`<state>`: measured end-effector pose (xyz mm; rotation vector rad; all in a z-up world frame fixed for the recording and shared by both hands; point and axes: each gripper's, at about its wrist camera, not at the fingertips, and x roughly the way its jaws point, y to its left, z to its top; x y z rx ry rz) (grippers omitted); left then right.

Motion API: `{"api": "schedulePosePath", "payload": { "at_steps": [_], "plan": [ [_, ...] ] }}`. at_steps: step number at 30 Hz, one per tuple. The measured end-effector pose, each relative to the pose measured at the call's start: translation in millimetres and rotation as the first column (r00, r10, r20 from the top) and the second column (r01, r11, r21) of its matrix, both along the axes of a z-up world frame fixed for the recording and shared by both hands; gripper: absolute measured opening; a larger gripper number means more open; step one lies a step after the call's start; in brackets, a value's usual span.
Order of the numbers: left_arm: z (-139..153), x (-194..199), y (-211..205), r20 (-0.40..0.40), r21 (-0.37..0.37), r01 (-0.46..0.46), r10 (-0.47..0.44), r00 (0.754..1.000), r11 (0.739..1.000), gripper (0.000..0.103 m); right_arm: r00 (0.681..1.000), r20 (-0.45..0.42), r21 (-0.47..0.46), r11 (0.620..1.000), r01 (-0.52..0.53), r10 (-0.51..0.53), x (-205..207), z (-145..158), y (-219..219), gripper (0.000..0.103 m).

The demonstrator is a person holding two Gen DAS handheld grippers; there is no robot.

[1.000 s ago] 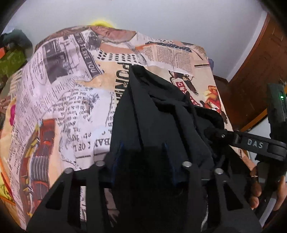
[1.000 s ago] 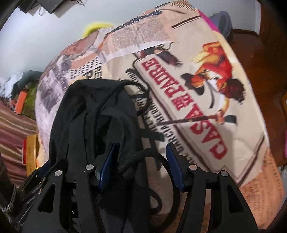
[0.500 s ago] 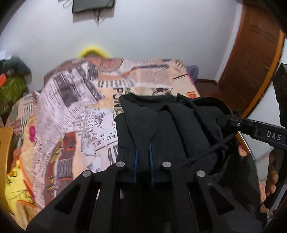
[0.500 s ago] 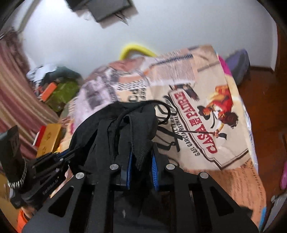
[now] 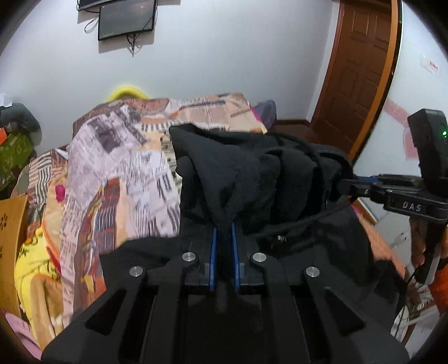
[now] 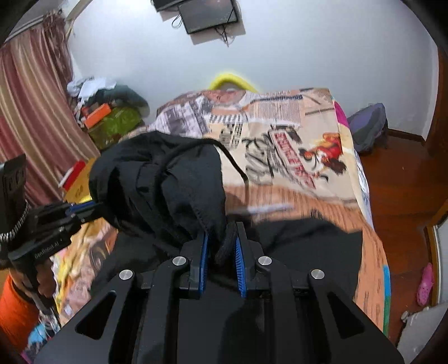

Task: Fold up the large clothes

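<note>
Black garment (image 5: 246,179): matt knit cloth, fleecy nap, soft folds; woven round drawcord (image 6: 232,165), same matt black. Left gripper (image 5: 223,240): matt black plastic fingers, blue ribbed pads (image 5: 213,252), shiny metal pivot pins. Right gripper (image 6: 221,246): same matt plastic, blue ridged pads (image 6: 240,263), polished pins. Bedspread (image 5: 117,173): printed cloth, newspaper pattern, flat matt weave, lightly wrinkled. Door (image 5: 361,70), upper right of left view: panelled wood, semi-gloss brown varnish. Floor (image 6: 397,179), right side of right view: glossy reddish wood. Wall (image 6: 308,47): smooth matt paint. Screen (image 5: 126,16), top: glossy dark panel. Curtain (image 6: 30,92), upper left: striped cloth, slight sheen.
</note>
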<state>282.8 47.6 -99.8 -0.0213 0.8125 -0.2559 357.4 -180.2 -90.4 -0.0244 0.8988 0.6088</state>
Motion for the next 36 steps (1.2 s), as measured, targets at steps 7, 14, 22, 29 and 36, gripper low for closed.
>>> {"api": "schedulePosePath", "payload": {
  "at_steps": [7, 14, 22, 29, 36],
  "plan": [
    [-58, -34, 2, -0.12, -0.011, -0.012, 0.011, 0.993, 1.0, 0.009, 0.999, -0.045, -0.059, 0.998, -0.013, 0.011, -31, -38, -5, 0.014],
    [-107, -49, 3, -0.238, 0.031, -0.043, 0.049, 0.97, 0.999, 0.01, 0.995, -0.092, -0.119, 0.993, 0.018, -0.029, -45, -69, -12, 0.014],
    [-94, -63, 15, -0.205, 0.061, -0.066, 0.077, 0.976, 0.996, 0.024, 0.993, -0.107, -0.107, 0.993, 0.048, -0.06, -55, -57, -28, 0.014],
    [-69, -63, 33, -0.13, 0.052, -0.097, 0.103, 0.986, 0.994, 0.046, 1.0, 0.008, -0.099, 0.995, 0.018, -0.017, -66, -23, -19, 0.026],
    [-56, -46, 41, -0.097, 0.005, -0.118, 0.118, 0.988, 0.993, 0.049, 0.998, 0.058, -0.046, 0.999, -0.017, 0.02, -52, -9, 7, 0.048]
  ]
}}
